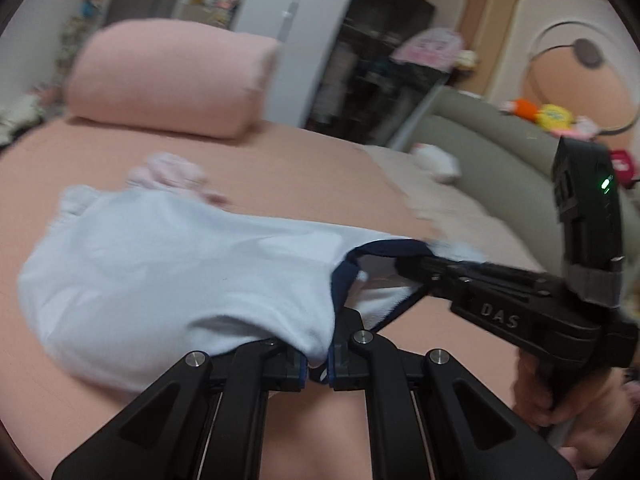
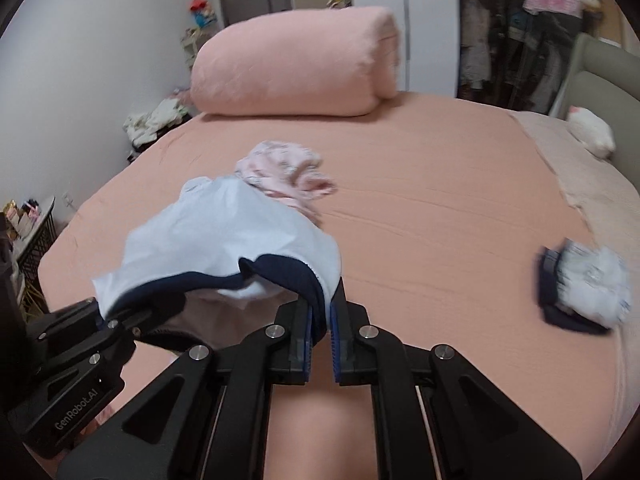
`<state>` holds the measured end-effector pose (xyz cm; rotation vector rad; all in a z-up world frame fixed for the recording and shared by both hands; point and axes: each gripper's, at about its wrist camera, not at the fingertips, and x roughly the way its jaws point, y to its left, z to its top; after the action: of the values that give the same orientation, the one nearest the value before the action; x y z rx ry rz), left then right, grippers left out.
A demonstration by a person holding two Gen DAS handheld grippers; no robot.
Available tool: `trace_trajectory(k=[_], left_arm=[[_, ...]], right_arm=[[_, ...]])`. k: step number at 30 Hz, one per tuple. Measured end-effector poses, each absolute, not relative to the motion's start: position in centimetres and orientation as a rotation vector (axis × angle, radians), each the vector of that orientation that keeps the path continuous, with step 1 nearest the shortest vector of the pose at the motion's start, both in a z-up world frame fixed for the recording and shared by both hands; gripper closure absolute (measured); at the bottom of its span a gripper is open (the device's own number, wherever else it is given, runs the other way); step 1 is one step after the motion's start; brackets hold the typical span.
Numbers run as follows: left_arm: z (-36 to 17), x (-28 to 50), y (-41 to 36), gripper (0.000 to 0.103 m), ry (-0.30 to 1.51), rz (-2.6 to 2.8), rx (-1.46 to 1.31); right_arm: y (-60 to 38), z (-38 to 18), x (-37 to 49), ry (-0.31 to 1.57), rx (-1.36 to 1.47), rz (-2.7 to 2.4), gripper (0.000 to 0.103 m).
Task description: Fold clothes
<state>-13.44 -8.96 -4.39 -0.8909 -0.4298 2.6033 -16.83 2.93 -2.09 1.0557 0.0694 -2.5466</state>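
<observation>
The left tool (image 1: 318,364) and the right tool (image 2: 321,334) each pinch the navy-edged opening of a pale blue garment (image 1: 168,264), which hangs between them just above the bed (image 2: 432,216). The bed has a salmon pink sheet. On it lie a crumpled pink garment (image 2: 286,174), a small folded pile (image 2: 580,288) at the right, and a rolled pink blanket (image 2: 296,66) at the far end. Behind stands a dark wardrobe (image 1: 372,60).
</observation>
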Motion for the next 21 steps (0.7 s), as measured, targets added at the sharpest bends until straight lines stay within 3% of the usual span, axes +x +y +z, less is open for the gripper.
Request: trace_trajectory(k=[9,17,19,20,21], left_arm=[[-4.8,-10.8,3.8,0.096,-0.363,2.322,-0.976],[-10.8,-10.4,3.7,0.095,-0.379,2.403,-1.271],[-11.0,-10.2,2.4,0.093,-0.413,2.409,-1.295],[-11.1,-10.0,1.8,0.087,-0.432,2.41,-1.306],[-11.1,-9.7,1.4,0.074,-0.441,2.404,-1.31]], right_arm=[[19.5,0.3,-8.9,-0.046,1.083,-2.744,0.097],[26.2,-8.6,-7.9,-0.156,1.406,-2.614,0.094],[26.2,-10.4,-7.9,-0.176,1.442,-2.572,0.09],[26.2,-11.0,-7.8,-0.188,1.454,-2.557,0.086],[26.1,-11.6,-7.7,-0.2,1.465,-2.543,0.084]])
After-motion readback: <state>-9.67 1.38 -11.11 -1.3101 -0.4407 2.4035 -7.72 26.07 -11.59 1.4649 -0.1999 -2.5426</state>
